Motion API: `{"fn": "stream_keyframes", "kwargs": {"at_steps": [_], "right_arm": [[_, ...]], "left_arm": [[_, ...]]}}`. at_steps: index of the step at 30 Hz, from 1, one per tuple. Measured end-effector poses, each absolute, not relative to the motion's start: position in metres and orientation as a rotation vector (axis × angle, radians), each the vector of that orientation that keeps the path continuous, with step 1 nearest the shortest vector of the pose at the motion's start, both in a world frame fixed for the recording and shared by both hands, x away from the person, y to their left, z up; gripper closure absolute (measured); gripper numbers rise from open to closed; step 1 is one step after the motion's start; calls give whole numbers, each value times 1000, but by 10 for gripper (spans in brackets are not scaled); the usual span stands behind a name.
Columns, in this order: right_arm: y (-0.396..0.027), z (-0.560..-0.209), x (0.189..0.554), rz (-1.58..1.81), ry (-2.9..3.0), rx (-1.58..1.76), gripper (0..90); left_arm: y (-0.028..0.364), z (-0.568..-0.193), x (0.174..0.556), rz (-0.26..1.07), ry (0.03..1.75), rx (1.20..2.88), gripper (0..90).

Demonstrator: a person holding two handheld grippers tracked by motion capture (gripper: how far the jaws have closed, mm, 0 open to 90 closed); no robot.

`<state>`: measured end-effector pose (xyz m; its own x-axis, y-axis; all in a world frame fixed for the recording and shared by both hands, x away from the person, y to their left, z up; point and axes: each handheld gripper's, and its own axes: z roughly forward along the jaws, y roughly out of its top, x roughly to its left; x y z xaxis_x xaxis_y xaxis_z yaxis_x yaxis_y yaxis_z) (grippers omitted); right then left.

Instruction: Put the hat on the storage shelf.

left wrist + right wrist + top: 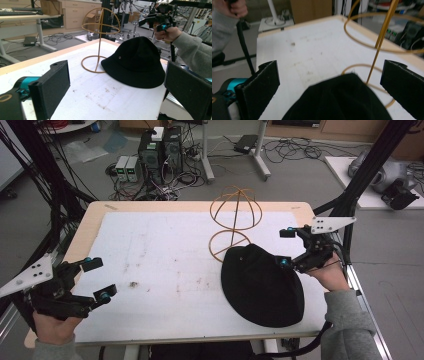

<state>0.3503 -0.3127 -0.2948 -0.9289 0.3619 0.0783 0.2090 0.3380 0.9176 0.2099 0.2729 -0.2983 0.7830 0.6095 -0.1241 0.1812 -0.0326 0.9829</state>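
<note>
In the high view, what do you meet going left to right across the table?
Left hand-held gripper → wire hat stand → black hat → right hand-held gripper, jaws open above the hat's right edge.

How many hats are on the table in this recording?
1. A black hat lies on the white table, beside the base of the wire hat stand, under the open right gripper. No others are visible.

Grey floor point(300, 180), strewn with black cables point(292, 147). Two dark computer towers point(161, 149) beyond the bench's far edge, two small pale boxes point(128, 168) beside them. White desk legs point(260, 155) on the floor behind. Black frame struts point(372, 160) at right and left. Wooden drawer cabinets point(75, 15) along the far wall. Light-wood bench point(95, 217) with white top sheet point(160, 250), lightly stained.
</note>
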Motion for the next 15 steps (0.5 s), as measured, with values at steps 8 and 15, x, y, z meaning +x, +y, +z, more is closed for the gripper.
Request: {"fn": "stream_keyframes", "kwargs": {"at_steps": [8, 15], "right_arm": [[-307, -314, 353, 1632, 2489, 533, 13], [-307, -325, 352, 1635, 2471, 538, 14]], "left_arm": [[271, -301, 212, 380, 652, 1607, 68], [270, -302, 213, 374, 656, 1611, 69]]}}
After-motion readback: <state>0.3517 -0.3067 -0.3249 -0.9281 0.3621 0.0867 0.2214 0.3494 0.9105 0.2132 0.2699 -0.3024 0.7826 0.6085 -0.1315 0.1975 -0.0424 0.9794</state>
